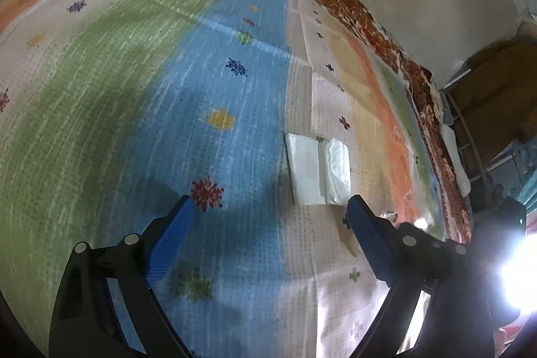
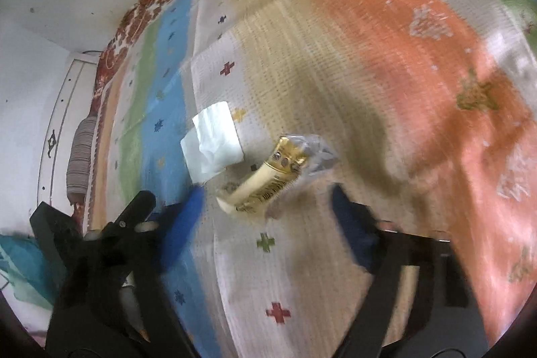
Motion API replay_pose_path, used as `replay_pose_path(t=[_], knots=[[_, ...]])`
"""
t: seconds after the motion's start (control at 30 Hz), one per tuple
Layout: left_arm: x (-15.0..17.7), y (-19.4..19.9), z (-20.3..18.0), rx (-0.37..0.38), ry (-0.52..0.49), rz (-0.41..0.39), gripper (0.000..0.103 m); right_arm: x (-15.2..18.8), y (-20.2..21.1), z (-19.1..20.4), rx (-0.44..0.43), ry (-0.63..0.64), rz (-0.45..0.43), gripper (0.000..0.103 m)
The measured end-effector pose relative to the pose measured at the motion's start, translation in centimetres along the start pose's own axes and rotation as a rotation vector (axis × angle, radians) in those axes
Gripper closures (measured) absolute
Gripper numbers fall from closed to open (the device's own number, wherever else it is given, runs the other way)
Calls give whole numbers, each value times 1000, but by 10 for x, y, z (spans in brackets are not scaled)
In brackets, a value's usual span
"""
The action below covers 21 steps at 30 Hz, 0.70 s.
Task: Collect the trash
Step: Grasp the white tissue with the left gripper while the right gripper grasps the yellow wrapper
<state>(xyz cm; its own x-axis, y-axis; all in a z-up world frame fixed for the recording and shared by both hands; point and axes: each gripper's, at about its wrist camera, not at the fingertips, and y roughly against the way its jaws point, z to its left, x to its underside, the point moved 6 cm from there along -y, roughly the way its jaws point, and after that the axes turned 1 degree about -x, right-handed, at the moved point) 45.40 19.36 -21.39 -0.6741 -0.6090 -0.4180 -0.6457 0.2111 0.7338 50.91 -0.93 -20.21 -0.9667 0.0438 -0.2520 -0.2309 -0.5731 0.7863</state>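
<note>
Only the right wrist view showed the gold wrapper [image 2: 265, 176], lying on the bedspread [image 2: 369, 56] between the right gripper [image 2: 268, 200]'s parted fingers, unpressed; the left gripper [image 1: 270, 210]'s fingers gaped empty, white tissue [image 1: 317, 168] just ahead

Bedspread [image 2: 369, 56] bears tissue [image 2: 214, 140], maybe wrapper [image 2: 268, 176].
</note>
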Motion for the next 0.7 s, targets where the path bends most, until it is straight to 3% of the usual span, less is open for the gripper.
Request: replay_pose_path(t=[0.1,0.2,0.27,0.33,0.53,0.57,0.7], knots=[[-4,-6,-5,-113,-74,-33,24,-1,-9,1,24,34,18,53],[-6,-11,-9,-116,-89,-30,24,-4,-10,-1,29,65,20,63],[-7,-13,-16,-107,-97,-31,24,-5,-8,-4,27,68,19,77],[-6,-19,-26,-96,-112,-27,29,-5,-5,-8,22,68,22,83],[-2,-45,-43,-180,-198,-5,42,4,3,-6,13,133,34,89],[-2,-49,-46,-204,-229,3,45,6,5,-5,10,155,36,90],[1,-59,-52,-300,-317,26,76,14,15,-6,23,217,30,90]])
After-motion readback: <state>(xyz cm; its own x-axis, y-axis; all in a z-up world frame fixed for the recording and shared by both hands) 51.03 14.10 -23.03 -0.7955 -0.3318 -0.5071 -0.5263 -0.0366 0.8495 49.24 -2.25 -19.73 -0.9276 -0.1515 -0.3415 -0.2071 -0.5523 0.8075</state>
